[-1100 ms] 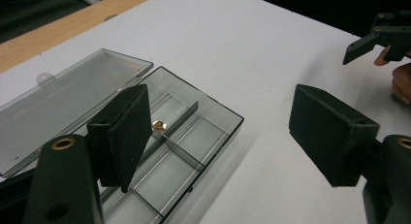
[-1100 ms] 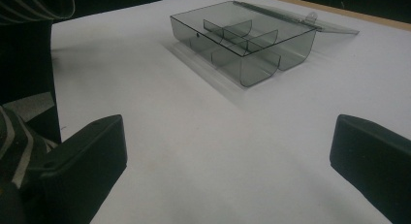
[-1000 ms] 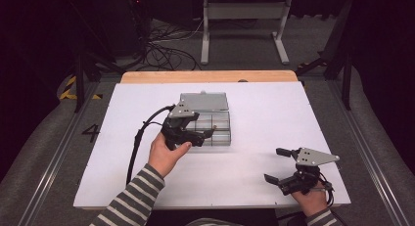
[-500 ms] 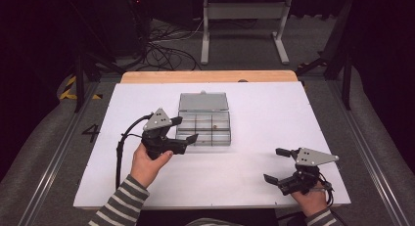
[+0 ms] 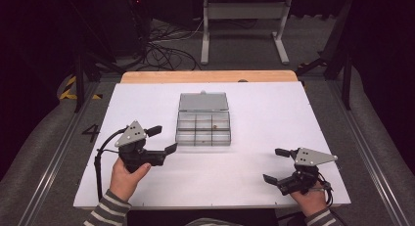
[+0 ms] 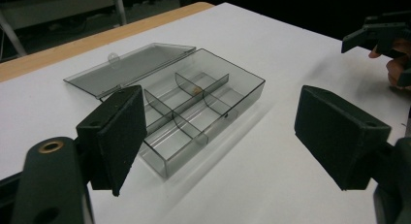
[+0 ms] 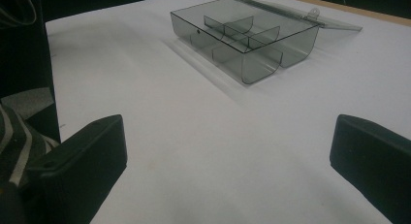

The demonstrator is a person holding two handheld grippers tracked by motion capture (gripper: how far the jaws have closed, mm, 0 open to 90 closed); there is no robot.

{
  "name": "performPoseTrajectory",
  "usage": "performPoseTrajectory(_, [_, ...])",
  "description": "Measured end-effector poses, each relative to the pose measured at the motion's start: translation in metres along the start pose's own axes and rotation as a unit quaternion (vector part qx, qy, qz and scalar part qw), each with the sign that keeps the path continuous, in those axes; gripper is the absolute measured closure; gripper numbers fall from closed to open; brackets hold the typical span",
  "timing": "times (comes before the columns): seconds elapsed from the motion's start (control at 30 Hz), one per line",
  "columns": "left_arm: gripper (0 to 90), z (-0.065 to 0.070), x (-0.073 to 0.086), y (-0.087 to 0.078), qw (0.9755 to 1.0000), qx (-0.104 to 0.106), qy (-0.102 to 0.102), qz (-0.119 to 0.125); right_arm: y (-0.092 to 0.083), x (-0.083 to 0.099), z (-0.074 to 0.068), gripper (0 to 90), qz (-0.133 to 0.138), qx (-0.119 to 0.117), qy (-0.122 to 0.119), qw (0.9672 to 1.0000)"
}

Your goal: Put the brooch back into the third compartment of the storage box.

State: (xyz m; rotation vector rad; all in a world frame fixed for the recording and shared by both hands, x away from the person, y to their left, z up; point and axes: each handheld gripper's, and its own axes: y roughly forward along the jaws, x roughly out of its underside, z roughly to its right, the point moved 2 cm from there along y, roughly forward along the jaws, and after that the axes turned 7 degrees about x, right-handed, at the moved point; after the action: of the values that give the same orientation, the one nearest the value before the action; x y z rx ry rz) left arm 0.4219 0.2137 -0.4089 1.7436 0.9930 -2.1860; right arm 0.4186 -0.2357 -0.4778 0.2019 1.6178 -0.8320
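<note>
Clear plastic box (image 5: pixel 203 128) open, one small bead (image 5: pixel 214 123)

A tiny brown thing (image 5: pixel 214 123) sits inside the clear box (image 5: pixel 203 129), in one middle part. It is too small to tell.

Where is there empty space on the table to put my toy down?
Lots of room. The white table is bare between the left gripper and the right gripper, in front of the clear box. It is bare to the box's right, too. The only busy spot is the middle, where the box lies with its lid open.
</note>
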Motion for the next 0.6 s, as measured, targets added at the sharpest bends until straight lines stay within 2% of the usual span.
performPoseTrajectory(0.13, [18.5, -0.001, 0.011, -0.007, 0.9999, -0.010, 0.005, 0.009, 0.001, 0.000, 0.000, 0.7, -0.003, 0.001, 0.000, 1.0000])
performPoseTrajectory(0.37, [17.7, -0.003, 0.030, -0.019, 0.9996, -0.026, 0.004, 0.008, 0.001, 0.000, 0.000, 0.7, -0.002, 0.000, 0.001, 1.0000])
performPoseTrajectory(0.4, [17.6, -0.004, 0.033, -0.021, 0.9994, -0.031, 0.010, 0.008, 0.001, 0.000, 0.000, 0.6, -0.002, 0.000, 0.001, 1.0000])
performPoseTrajectory(0.53, [17.4, -0.007, 0.046, -0.028, 0.9992, -0.038, -0.003, 0.014, 0.001, 0.000, 0.000, 0.6, -0.005, 0.000, 0.001, 1.0000])
performPoseTrajectory(0.6, [17.3, -0.009, 0.054, -0.031, 0.9990, -0.044, 0.001, 0.008, 0.002, 0.000, 0.000, 0.7, -0.005, 0.000, 0.001, 1.0000])
